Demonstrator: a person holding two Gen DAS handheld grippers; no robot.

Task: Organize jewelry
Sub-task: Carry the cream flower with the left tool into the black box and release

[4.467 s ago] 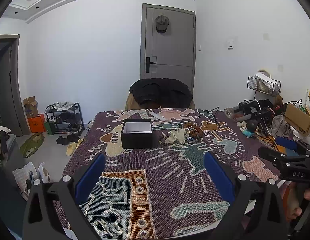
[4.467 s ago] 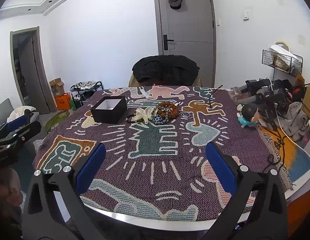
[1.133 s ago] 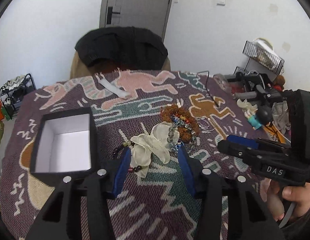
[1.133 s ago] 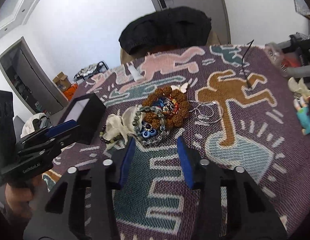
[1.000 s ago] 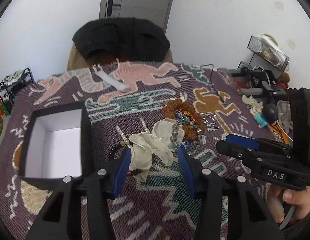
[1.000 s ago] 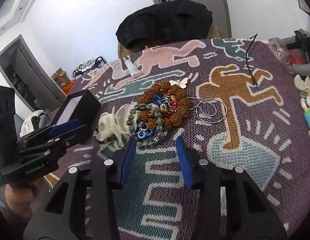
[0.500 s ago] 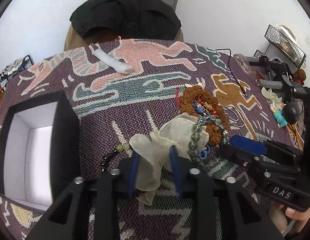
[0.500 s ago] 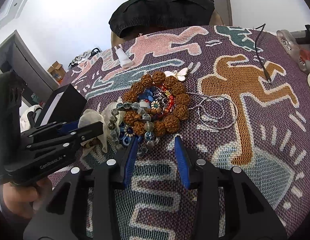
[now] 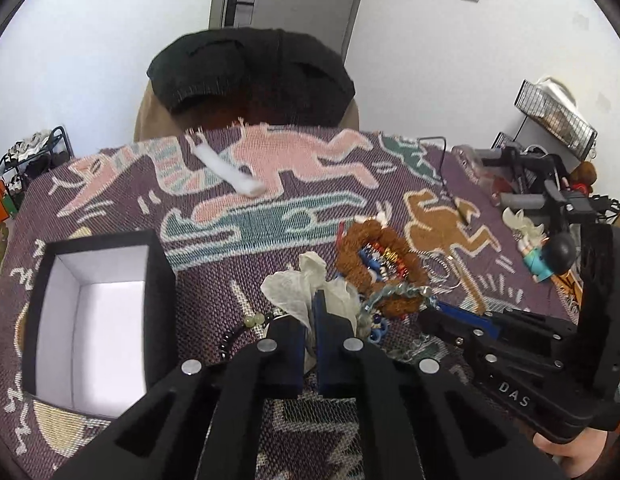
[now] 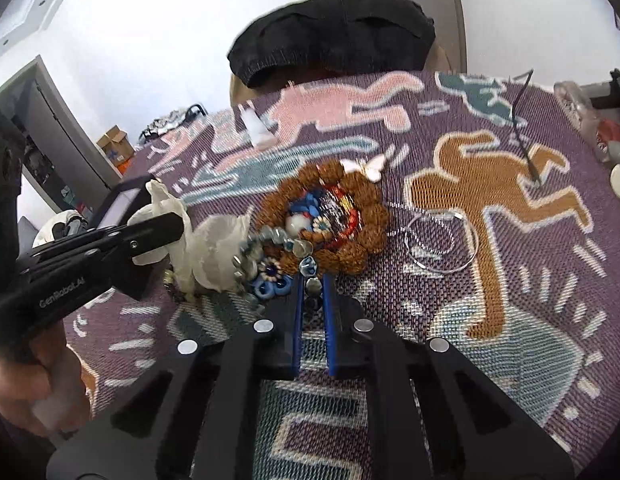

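A pile of jewelry lies mid-table on the patterned cloth [image 9: 269,216]: a brown seed-bead bracelet [image 10: 350,208], a grey-blue glass bead bracelet [image 10: 269,244], thin silver hoops [image 10: 438,236] and a dark bead strand [image 9: 237,332]. My left gripper [image 9: 312,308] is shut on a cream fabric pouch [image 9: 305,292], lifting it. My right gripper [image 10: 312,288] is shut on the grey-blue glass bead bracelet at the pile's near edge. An open black box [image 9: 93,304] with a white inside stands to the left.
A white strip [image 9: 225,172] lies at the table's far side before a chair draped in a black garment [image 9: 249,68]. A butterfly charm [image 10: 368,168] sits by the brown bracelet. A figurine [image 9: 546,256] and tools crowd the right edge.
Both grippers dropped onto the pile and closed: the left on the cream pouch, now raised, the right on the glass bead bracelet.
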